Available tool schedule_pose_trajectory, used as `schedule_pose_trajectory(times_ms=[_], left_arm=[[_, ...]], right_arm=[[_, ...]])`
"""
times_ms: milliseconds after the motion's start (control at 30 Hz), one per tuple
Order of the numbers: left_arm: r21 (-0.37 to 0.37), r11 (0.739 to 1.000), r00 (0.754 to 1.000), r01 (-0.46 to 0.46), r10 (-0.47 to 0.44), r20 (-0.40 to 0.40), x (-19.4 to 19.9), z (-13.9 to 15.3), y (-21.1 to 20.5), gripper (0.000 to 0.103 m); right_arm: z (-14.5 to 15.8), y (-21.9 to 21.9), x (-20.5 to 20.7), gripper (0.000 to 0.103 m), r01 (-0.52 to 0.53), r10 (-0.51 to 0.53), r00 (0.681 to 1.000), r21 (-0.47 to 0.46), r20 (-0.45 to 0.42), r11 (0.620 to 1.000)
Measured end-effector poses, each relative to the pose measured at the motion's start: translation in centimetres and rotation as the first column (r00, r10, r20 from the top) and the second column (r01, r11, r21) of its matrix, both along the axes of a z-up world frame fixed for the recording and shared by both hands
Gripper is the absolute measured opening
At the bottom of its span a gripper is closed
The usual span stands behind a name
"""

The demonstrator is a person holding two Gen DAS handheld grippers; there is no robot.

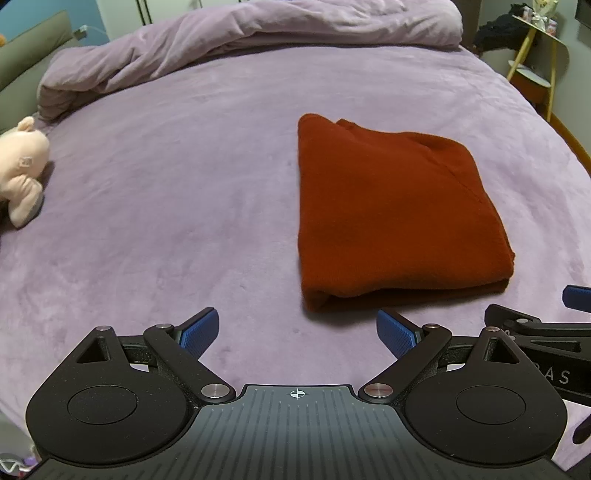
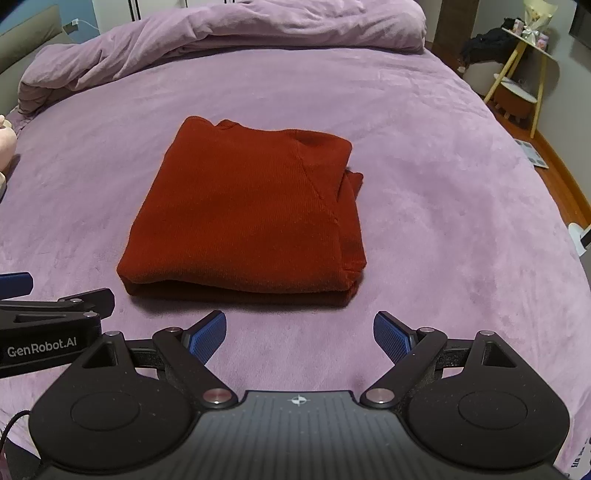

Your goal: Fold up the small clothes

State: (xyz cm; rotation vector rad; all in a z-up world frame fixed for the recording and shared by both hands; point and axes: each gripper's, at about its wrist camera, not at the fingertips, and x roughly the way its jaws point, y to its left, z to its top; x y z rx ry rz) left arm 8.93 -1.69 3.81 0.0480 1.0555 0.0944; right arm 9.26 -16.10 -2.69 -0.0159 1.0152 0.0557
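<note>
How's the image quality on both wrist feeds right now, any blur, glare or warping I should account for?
Left wrist view: sharp, dim even light, no glare; fisheye bows the bed edges; soft shadow under the red folded garment. Right wrist view: equally sharp, same warping; garment centred ahead of the open right gripper; left gripper open too.

Pink plush toy (image 1: 20, 168) cut by left edge in left wrist view; only a sliver (image 2: 5, 142) visible in right wrist view. Right gripper (image 1: 576, 299) cropped at right edge, one blue finger partly seen, lettering truncated. Left gripper (image 2: 14, 282) cropped at left edge likewise. Underside layers of folded red garment (image 2: 243, 218) hidden. Side table items (image 2: 532, 29) too small to identify. Dark heap (image 1: 498, 33) unclear.
</note>
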Motion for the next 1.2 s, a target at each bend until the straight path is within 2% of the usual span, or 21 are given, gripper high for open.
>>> schedule_pose_trajectory(times_ms=[600,900,1200], left_arm=[[-0.006,1.000,1.000,0.007,-0.006,0.007,0.14,-0.27,0.27,0.096],[0.043,0.999,1.000,0.007,-0.007,-0.001,0.00,-0.56,-0.22,0.096],[0.042,0.999,1.000,0.019,-0.019,0.000,-0.31,-0.31,-0.37,0.096]], right_arm=[[-0.06,0.09,-0.17,0.088,0.001,-0.001,1.000,-0.002,0.002,1.000],[-0.08,0.13,-0.22,0.088,0.006,-0.006,1.000,-0.001,0.003,1.000],[0.05,0.08,-0.28,0.088,0.016,-0.016,1.000,-0.002,0.006,1.000]])
